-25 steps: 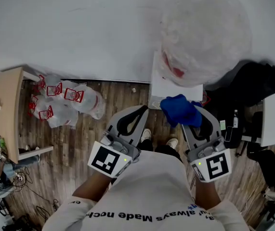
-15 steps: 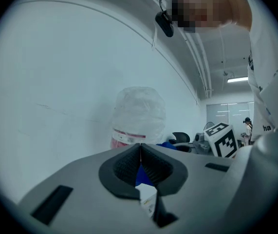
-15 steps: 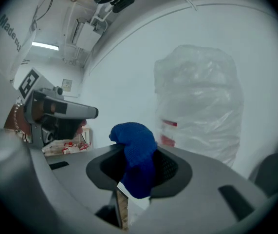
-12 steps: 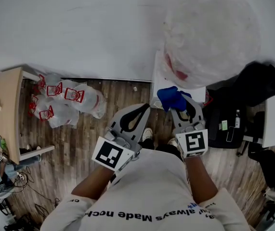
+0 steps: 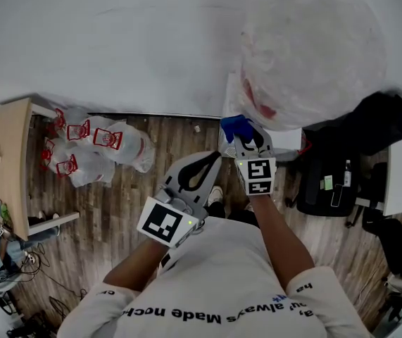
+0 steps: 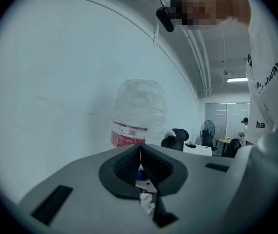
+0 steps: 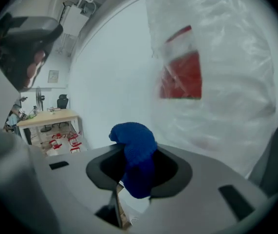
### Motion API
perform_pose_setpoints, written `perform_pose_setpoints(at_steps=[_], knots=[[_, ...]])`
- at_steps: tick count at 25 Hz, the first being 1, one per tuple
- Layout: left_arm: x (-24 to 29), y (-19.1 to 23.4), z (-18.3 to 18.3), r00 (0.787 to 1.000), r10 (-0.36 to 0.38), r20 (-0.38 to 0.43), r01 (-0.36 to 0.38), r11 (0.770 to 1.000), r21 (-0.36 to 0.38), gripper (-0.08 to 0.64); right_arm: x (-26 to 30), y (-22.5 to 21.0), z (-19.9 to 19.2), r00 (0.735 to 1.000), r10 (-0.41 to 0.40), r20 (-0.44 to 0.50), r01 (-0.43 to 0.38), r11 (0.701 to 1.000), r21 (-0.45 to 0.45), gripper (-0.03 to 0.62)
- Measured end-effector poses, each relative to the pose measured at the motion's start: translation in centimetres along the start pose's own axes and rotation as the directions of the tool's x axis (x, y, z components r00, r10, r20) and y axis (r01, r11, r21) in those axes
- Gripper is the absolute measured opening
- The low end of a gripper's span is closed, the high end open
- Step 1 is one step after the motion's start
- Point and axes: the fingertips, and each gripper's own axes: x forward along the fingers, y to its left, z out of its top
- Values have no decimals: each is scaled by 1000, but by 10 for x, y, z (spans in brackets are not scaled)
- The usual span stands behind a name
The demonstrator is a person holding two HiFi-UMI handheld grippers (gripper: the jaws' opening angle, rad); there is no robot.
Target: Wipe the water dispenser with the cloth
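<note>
Since a moment ago the right gripper (image 5: 241, 134) has gone forward and to the left, and the blue fuzzy cloth (image 5: 233, 126) went with it. Now the cloth sits over the near left edge of the white boxy water dispenser (image 5: 231, 111). I cannot tell if the cloth is pressing on it. The right gripper is clamped on the cloth, and a blue lump sticks up past its tips in the right gripper view. The left gripper (image 5: 212, 158) has hardly moved. It hangs low, just left of the dispenser, squeezed together with nothing in it.

Most of the dispenser is hidden. The big clear water bottle wrapped in crinkly plastic (image 5: 310, 48) covers its top, and the right gripper covers part of the near side. The left gripper view shows only the bottle, because the gripper's own grey body blocks the box below. The red label on the bottle (image 7: 181, 77) is blurry in the right gripper view.

To the right, a black office chair (image 5: 391, 122) and other dark things crowd close to the dispenser. To the left, brown wood floor (image 5: 179, 136) lies between it and the clear bags with red prints (image 5: 95, 146). Farther left, a light wooden desk (image 5: 3, 160) runs off the edge. A white wall (image 5: 116, 41) stands right behind the dispenser.
</note>
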Motion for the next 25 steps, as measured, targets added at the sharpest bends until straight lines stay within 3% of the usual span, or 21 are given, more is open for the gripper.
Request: perform_pose_setpoints(at_steps=[12,20,25], knots=[[4,8,-4,1000,9,-3,-9,1000,-9,21,74,-14,-79,979,-85,-184,88,996,10,129],[1,9,-7,1000,20,-23,-20,1000,-13,21,81,-8,-97,964,-77,-254,65,996,-58,129],[-1,7,-1,1000,22,-4,-22,1000,-17,21,76,-5,-101,960,-49,-276,40,999,-36,127]])
